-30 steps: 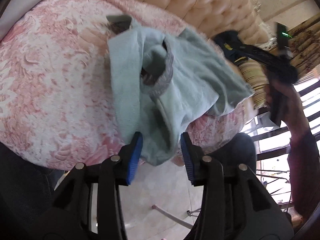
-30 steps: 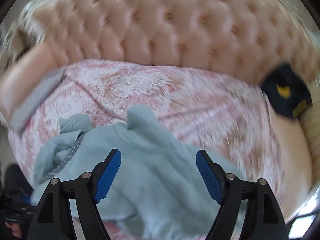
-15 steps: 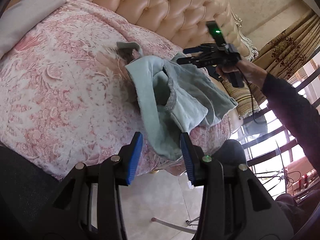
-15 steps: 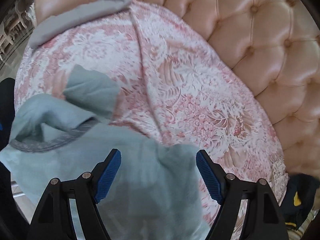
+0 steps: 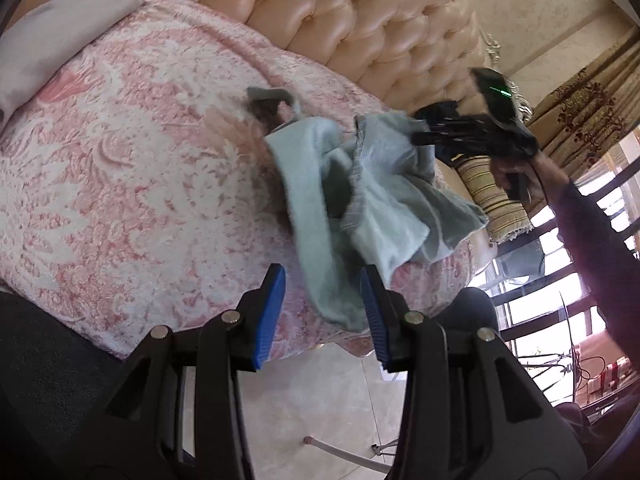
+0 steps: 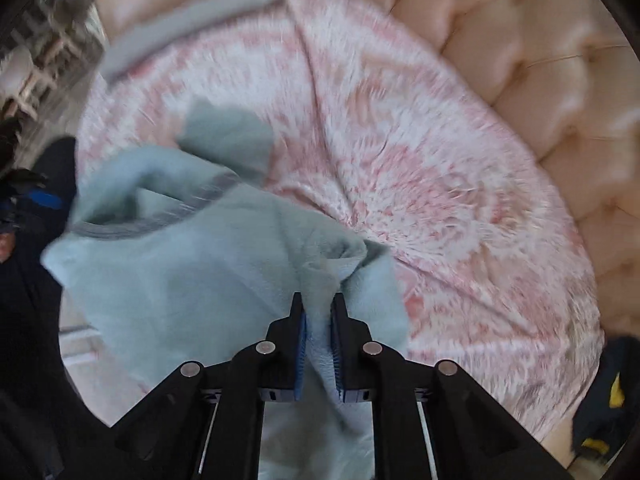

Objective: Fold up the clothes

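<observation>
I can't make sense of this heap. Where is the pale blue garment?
The pale blue garment lies crumpled on the pink bedspread near its edge, one fold pinched in the right gripper.

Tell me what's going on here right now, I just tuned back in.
A person with a handheld gripper in each hand is working on a light blue garment lying crumpled on a pink floral bedspread, against a tufted headboard. The right gripper is shut on a bunched fold of the garment. The left gripper is open, and a hanging end of the cloth sits between its blue pads, not pinched. Nothing is folded yet. A grey pillow lies at the head of the bed.
</observation>
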Demonstrator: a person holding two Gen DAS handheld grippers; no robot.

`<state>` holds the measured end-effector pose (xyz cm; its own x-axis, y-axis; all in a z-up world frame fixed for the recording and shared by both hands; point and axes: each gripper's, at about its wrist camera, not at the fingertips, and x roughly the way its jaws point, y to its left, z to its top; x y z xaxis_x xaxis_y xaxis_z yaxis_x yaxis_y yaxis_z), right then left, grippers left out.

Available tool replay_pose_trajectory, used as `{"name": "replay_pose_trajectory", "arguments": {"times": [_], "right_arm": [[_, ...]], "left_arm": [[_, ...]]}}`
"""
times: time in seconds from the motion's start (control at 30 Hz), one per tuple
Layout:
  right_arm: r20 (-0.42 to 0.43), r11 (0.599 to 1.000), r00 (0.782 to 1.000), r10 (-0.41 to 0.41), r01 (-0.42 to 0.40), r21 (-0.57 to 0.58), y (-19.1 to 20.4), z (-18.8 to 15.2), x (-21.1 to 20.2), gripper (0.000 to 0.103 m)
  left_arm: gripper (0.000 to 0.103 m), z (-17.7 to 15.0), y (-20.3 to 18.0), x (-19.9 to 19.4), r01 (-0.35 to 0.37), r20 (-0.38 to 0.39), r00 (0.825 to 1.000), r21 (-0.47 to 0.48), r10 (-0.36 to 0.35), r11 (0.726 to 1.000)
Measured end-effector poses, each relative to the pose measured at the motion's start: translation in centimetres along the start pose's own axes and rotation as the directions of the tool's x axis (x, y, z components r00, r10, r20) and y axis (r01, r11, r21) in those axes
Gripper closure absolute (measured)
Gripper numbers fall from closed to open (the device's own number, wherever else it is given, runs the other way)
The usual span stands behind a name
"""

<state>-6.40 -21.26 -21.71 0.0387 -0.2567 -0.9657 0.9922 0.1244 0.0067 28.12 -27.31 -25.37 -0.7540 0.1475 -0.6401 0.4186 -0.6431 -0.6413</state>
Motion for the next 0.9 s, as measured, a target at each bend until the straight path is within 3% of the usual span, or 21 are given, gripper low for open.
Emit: {"name": "replay_pose_trajectory", "arguments": {"times": [0.07,0.17,0.27,0.4,0.53,0.63,0.83,0.87,0.9], "right_arm": [[0.131,0.996,0.990,-0.051,0.041,0.080,0.9,-2.5,-4.0,0.092],[0.221,0.977,0.968,-0.117,0.073,0.200,1.8,-6.2,-7.2,0.092],[0.176,0.933,0.966,-0.190,0.122,0.338,2.1,-11.2,-7.0,0.092],[0.089,0.860,0.980,-0.178,0.111,0.498,2.1,-17.2,-3.8,0.092],[0.078,0.837,0.981,-0.177,0.108,0.536,3.1,-19.0,-1.8,0.092],[0.102,0.834,0.977,-0.186,0.102,0.542,3.6,-19.2,-2.5,0.092],[0.129,0.820,0.967,-0.220,0.112,0.561,5.5,-20.0,-4.4,0.090],[0.144,0.825,0.963,-0.227,0.111,0.555,6.1,-20.0,-4.9,0.085],[0.164,0.835,0.958,-0.235,0.113,0.538,7.1,-19.8,-5.4,0.067]], "left_arm": [[0.060,0.0,-0.9,0.0,0.009,0.002,1.000,0.020,-0.009,1.000],[0.060,0.1,-2.4,0.4,0.024,-0.007,1.000,0.051,-0.024,0.998],[0.060,-0.1,-3.9,1.6,0.035,-0.031,0.999,0.079,-0.032,0.996],[0.060,-0.5,-5.7,3.4,0.013,-0.071,0.997,0.130,-0.004,0.991],[0.060,-0.9,-6.6,4.1,-0.070,-0.057,0.995,0.178,0.081,0.982],[0.047,-1.0,-6.5,4.4,-0.082,-0.054,0.994,0.180,0.093,0.980],[0.045,-0.9,-6.2,5.0,-0.090,-0.053,0.993,0.180,0.101,0.979],[0.045,-0.8,-6.2,5.1,-0.083,-0.054,0.994,0.178,0.094,0.980],[0.045,-0.7,-6.3,5.3,-0.081,-0.053,0.994,0.178,0.091,0.981]]}}
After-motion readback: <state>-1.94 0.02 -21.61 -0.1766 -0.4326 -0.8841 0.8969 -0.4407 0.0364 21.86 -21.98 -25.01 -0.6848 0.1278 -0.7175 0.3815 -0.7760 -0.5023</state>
